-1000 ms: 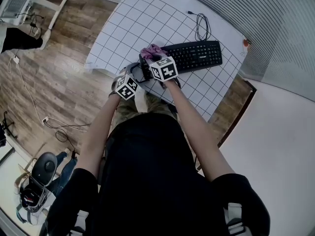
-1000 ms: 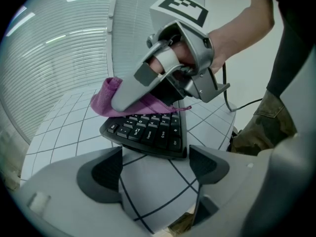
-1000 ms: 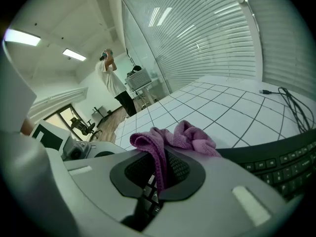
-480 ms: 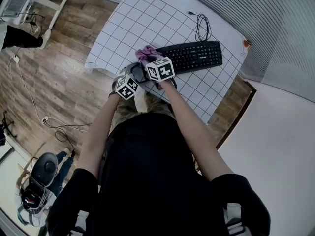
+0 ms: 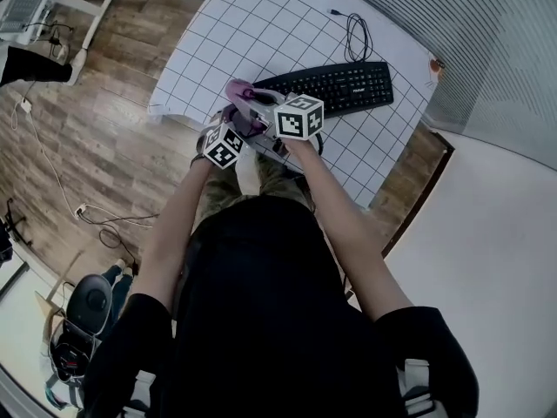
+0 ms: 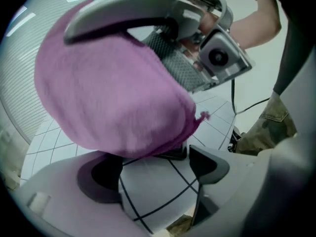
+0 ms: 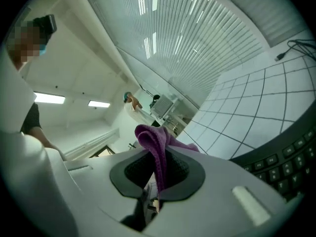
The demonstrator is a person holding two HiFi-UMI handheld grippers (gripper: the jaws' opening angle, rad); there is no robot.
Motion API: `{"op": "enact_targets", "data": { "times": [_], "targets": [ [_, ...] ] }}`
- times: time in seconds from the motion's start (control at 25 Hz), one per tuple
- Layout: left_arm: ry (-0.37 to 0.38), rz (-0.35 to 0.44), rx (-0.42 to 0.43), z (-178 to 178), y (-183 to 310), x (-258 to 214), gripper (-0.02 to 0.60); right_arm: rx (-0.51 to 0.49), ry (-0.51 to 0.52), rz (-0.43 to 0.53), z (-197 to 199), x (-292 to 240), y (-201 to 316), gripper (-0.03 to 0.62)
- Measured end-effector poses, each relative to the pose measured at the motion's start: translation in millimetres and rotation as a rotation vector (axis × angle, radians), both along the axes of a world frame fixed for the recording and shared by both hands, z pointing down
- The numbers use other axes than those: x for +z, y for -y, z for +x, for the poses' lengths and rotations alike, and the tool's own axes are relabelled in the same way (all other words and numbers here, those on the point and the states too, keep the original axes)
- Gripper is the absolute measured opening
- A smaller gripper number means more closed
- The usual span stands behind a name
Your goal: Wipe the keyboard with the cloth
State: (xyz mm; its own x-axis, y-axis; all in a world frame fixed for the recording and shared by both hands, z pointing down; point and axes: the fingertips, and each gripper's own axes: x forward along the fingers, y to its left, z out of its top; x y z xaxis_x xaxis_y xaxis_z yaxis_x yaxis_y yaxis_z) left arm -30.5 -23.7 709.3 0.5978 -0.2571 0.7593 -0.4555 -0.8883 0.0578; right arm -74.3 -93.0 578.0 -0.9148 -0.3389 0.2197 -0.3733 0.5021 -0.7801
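Keyboard (image 5: 335,87): black, on gridded bench (image 5: 252,24). Purple cloth (image 7: 152,136): pinched in closed right hand-held gripper (image 7: 157,174), presumably for wiping. Left hand-held gripper (image 6: 155,169): jaws apart, empty.

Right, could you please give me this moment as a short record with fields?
right gripper: shut on cloth, a fold pinched between its fingers
left gripper: open, fingers apart, cloth just ahead of them, not gripped
keyboard: black, flat on table
cable: looped on table beyond keyboard
cloth position: purple, by keyboard's left end; contact cannot be told
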Motion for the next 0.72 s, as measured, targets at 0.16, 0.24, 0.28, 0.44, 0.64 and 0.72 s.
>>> {"op": "enact_targets", "data": {
  "times": [0.16,0.24,0.28,0.44,0.64,0.72],
  "targets": [
    [-0.016,0.006,0.0,0.4,1.2,1.2,0.403,0.137,0.198,0.007,33.7,-49.5,7.3,0.041],
    [-0.022,0.006,0.001,0.3,-0.8,1.3,0.403,0.219,0.268,0.004,54.8,-67.6,6.6,0.041],
    [-0.022,0.005,0.001,0.1,-2.2,1.2,0.403,0.251,0.281,0.011,64.7,-74.5,4.3,0.041],
    [-0.013,-0.007,0.008,0.4,-2.9,1.6,0.403,0.376,0.225,0.072,106.2,-93.9,-10.5,0.041],
    [-0.03,0.023,0.006,0.6,3.8,-0.7,0.405,0.569,0.1,0.13,176.5,-112.1,-34.7,0.041],
    [-0.034,0.03,0.007,0.6,3.9,-0.1,0.403,0.621,0.035,0.144,204.8,-113.1,-47.2,0.041]
  ]
}}
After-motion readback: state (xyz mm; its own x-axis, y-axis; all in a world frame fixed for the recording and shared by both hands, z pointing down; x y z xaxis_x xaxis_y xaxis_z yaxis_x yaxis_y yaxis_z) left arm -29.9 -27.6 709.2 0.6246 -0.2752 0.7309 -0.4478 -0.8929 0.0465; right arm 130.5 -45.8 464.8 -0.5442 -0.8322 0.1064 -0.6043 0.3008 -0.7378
